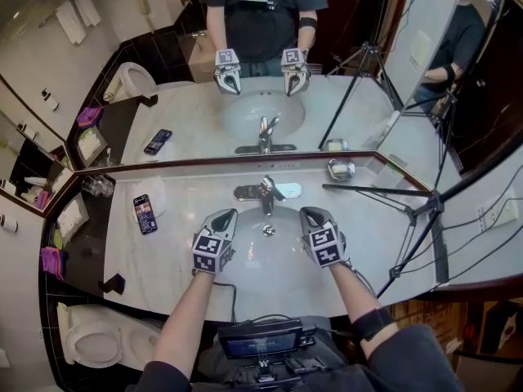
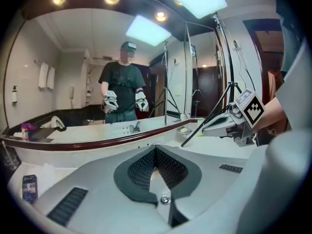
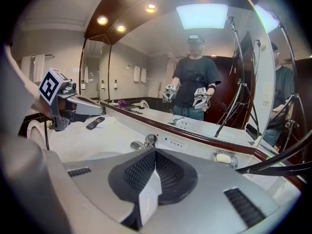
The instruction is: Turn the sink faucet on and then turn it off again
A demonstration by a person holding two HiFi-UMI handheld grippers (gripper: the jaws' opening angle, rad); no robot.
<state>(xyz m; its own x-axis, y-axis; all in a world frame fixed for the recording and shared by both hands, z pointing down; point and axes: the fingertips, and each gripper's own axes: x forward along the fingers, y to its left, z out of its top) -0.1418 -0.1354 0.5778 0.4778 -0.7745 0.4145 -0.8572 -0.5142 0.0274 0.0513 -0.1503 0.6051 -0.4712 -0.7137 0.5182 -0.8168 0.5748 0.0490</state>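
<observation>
Faucet point(image 1: 266, 193) stands at the far rim of the basin point(image 1: 245, 260), mid-surface, with the mirror point(image 1: 245, 72) just behind it. Both claws hang over the basin on its near side, the left claw point(image 1: 223, 217) to the faucet's left and the right claw point(image 1: 310, 216) to its right. Neither touches it. Each of the 2 has its jaws pressed together with nothing between the pads.

No stream shows under the spout, so the water looks off. Whether the on-and-off cycle is done or not yet begun, I cannot tell from this alone. If it has yet to start, my judgement is that 1 claw needs to go forward to the lever on top and nudge it with closed tips, or open a little to pinch it. The chrome looks slick, so a shallow touch could slide off.

The left gripper view hides the real faucet behind its own jaws and shows only its reflection. The lever's exact position is too small to read. A tripod point(image 1: 413, 212) leg crosses the surface point(image 1: 180, 276) at right, and a phone point(image 1: 145, 213) lies at left.
</observation>
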